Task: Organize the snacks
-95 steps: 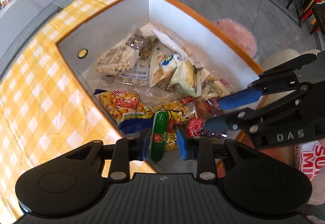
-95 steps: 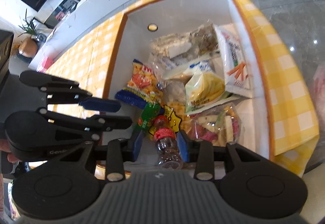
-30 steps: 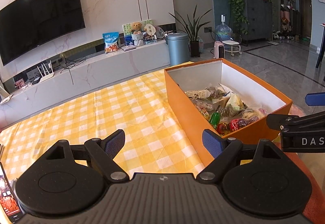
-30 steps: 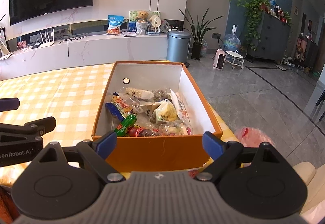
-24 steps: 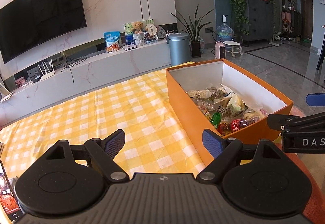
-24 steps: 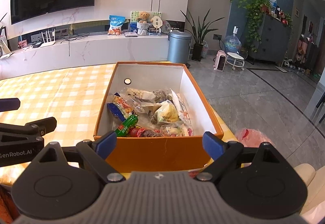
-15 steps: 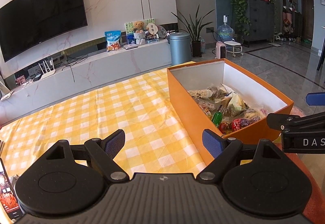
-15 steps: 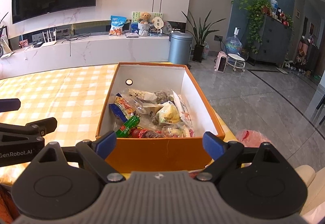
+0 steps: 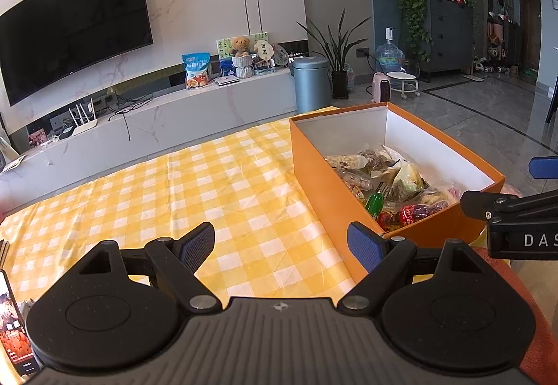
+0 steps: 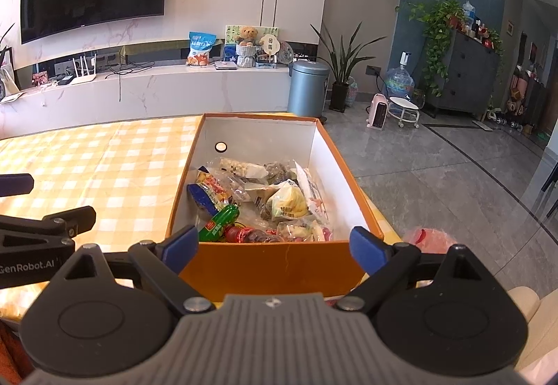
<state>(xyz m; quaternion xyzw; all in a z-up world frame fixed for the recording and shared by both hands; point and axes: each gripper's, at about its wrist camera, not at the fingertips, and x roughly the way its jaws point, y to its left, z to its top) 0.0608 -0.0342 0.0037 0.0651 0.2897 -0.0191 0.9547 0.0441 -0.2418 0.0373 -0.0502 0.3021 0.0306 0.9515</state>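
An orange box (image 10: pixel 272 263) with white inner walls stands on the yellow checked tablecloth (image 9: pixel 209 196) and holds several snack packs. Among them lie a green sausage stick (image 10: pixel 219 223), a small red-capped bottle (image 10: pixel 251 235) and a pale yellow bag (image 10: pixel 289 200). My right gripper (image 10: pixel 275 245) hovers open in front of the box's near wall, with nothing between its fingers. Over the cloth, left of the box (image 9: pixel 334 182), my left gripper (image 9: pixel 280 245) is open and empty too. The green stick (image 9: pixel 375 204) and bottle (image 9: pixel 415 212) also show in the left wrist view.
A white TV bench (image 10: pixel 146 95) with a blue snack bag (image 10: pixel 200 49) and a grey bin (image 10: pixel 308 88) lies beyond the table. A phone (image 9: pixel 14 332) rests at the table's near left corner. A pink bag (image 10: pixel 427 240) sits on the floor right of the box.
About three seconds ago each gripper held a snack low inside the box; both have let go and pulled back up. Over the last second nothing has visibly moved.
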